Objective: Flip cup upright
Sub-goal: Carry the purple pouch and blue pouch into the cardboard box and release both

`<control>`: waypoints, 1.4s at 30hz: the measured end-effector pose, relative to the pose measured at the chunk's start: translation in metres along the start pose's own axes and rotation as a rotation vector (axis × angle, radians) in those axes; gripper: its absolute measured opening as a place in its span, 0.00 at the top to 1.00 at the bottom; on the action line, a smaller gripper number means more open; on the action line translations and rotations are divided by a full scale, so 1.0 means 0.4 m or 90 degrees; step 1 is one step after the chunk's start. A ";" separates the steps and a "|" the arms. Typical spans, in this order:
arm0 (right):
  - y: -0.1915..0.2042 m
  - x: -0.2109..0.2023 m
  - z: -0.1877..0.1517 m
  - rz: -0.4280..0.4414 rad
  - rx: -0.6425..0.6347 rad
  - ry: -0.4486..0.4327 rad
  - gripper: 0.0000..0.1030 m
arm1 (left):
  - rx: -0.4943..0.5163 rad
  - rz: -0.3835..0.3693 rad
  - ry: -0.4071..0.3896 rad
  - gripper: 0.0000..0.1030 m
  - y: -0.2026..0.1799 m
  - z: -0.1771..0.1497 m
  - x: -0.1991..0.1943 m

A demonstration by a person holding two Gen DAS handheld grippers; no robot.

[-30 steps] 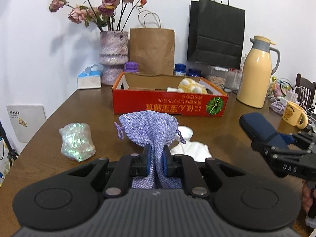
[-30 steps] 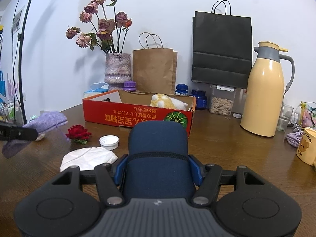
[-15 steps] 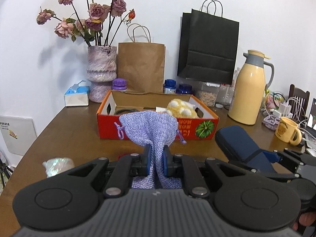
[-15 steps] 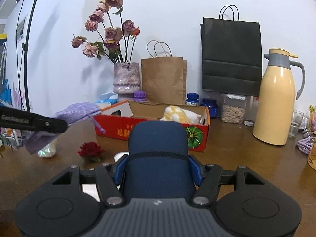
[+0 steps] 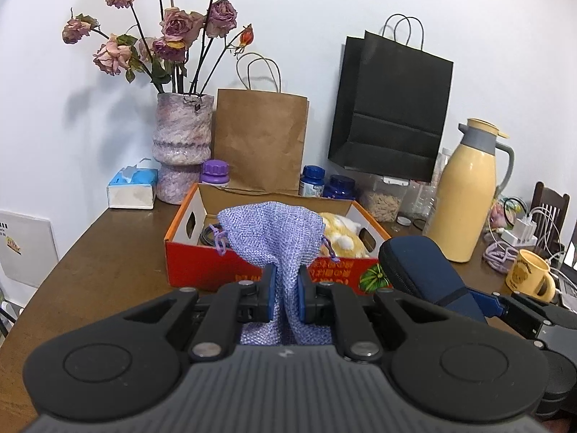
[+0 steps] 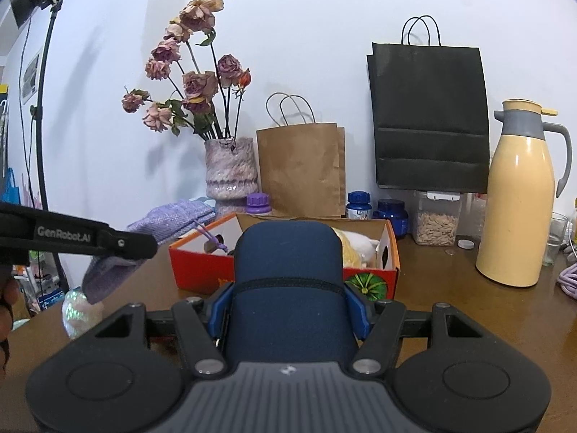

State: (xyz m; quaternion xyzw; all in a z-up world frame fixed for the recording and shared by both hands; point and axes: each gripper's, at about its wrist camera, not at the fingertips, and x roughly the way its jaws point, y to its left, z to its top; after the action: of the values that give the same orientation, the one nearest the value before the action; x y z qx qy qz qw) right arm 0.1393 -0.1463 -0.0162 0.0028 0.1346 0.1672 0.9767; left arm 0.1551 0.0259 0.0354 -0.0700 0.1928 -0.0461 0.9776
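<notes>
My left gripper is shut on a lilac woven drawstring pouch, held in the air in front of the red cardboard box. My right gripper is shut on a dark blue zipped case, also lifted, just before the box's right half. In the left wrist view the case shows at the right. In the right wrist view the pouch hangs at the left. A yellow mug stands upright on the table at the far right, well away from both grippers.
The box holds a yellow plush toy. Behind it stand a vase of dried roses, paper bags, jars and a yellow thermos. An iridescent bundle lies left; cables crowd the right edge.
Both grippers have risen and come closer to the red box, each keeping its load. The white cloth, lid and red rose on the table have dropped out of view.
</notes>
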 end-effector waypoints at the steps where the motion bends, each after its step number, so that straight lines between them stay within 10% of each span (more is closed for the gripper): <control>1: -0.001 0.007 0.005 -0.001 0.002 -0.001 0.39 | -0.003 0.001 -0.001 0.88 0.002 0.006 0.006; 42: -0.037 0.293 0.186 -0.017 0.029 -0.035 0.39 | -0.059 0.027 -0.019 0.88 0.070 0.170 0.278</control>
State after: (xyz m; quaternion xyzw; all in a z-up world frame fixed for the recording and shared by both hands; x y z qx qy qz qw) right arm 0.2700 -0.1190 0.0240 0.0277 0.1118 0.1507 0.9818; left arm 0.2854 0.0486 0.0521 -0.1121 0.1819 -0.0154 0.9768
